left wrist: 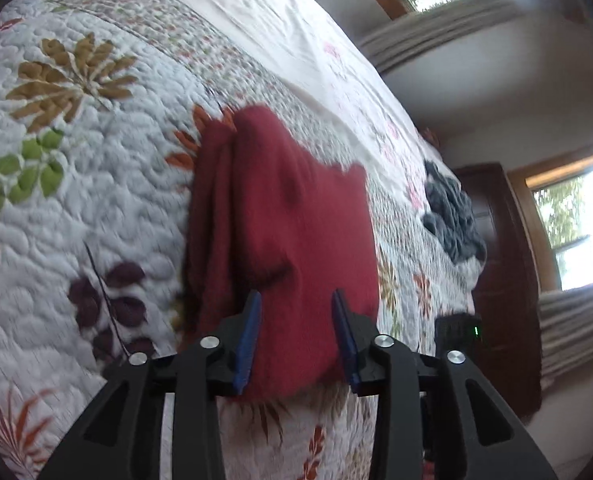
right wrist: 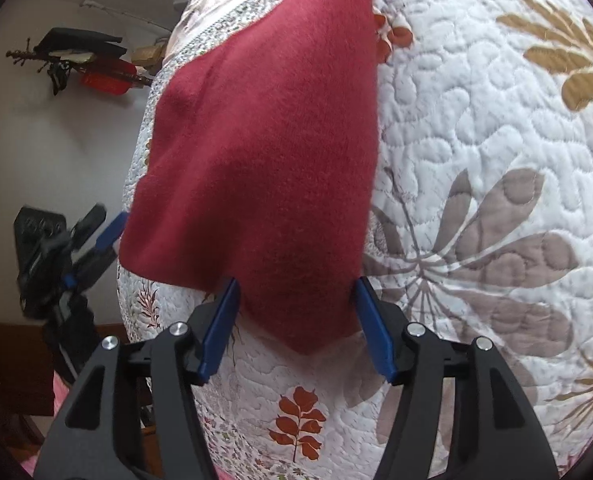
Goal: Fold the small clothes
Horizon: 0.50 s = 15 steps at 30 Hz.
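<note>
A dark red cloth lies on a bed covered by a white quilt printed with leaves in tan, green, plum and rust. In the left wrist view the cloth looks partly folded, with a bunched ridge of fabric along its left side and a flatter panel to the right. The left gripper sits at the near edge of the cloth, its jaws spread with the red fabric showing between the blue pads; they are not pinching it.

In the right wrist view the same cloth stretches away up the quilt, and its near corner comes to a point between the blue pads of the right gripper. Those jaws are also spread wide, on either side of the corner, apart from the fabric. The left gripper shows at the left edge of that view, by the cloth's side corner.

Farther along the bed, a crumpled grey garment lies near the far edge, well apart from the red cloth. Windows and a dark wooden cabinet stand beyond the bed.
</note>
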Each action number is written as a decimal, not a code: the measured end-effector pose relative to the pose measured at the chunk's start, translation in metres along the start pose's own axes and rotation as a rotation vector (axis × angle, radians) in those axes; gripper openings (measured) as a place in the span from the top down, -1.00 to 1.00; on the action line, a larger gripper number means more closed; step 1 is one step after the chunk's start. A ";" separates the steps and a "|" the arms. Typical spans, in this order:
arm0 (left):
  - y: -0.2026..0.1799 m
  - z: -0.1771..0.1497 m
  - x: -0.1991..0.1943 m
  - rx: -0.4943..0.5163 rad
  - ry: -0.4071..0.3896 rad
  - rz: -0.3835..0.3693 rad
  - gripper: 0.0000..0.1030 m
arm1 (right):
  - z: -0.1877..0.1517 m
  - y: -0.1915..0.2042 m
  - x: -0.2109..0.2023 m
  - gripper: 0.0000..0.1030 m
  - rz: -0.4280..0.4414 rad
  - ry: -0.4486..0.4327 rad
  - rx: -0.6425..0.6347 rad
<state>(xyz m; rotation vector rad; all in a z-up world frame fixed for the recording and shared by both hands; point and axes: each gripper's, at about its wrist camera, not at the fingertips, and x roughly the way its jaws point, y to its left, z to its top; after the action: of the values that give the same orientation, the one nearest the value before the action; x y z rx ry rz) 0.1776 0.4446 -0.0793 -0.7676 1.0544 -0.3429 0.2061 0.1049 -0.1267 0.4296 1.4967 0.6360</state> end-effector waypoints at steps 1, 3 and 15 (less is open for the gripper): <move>-0.003 -0.004 0.003 0.021 0.007 0.019 0.28 | 0.000 -0.001 0.004 -0.16 -0.003 0.010 0.010; -0.005 -0.007 0.010 0.053 0.012 0.090 0.32 | 0.001 -0.005 0.014 0.07 -0.009 0.039 0.038; 0.022 -0.017 0.044 0.072 0.090 0.203 0.76 | -0.005 -0.015 0.002 0.69 -0.048 0.088 -0.009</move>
<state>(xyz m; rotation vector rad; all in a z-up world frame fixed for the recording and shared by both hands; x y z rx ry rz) 0.1810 0.4271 -0.1279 -0.5791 1.1875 -0.2416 0.2030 0.0942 -0.1382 0.3619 1.5827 0.6301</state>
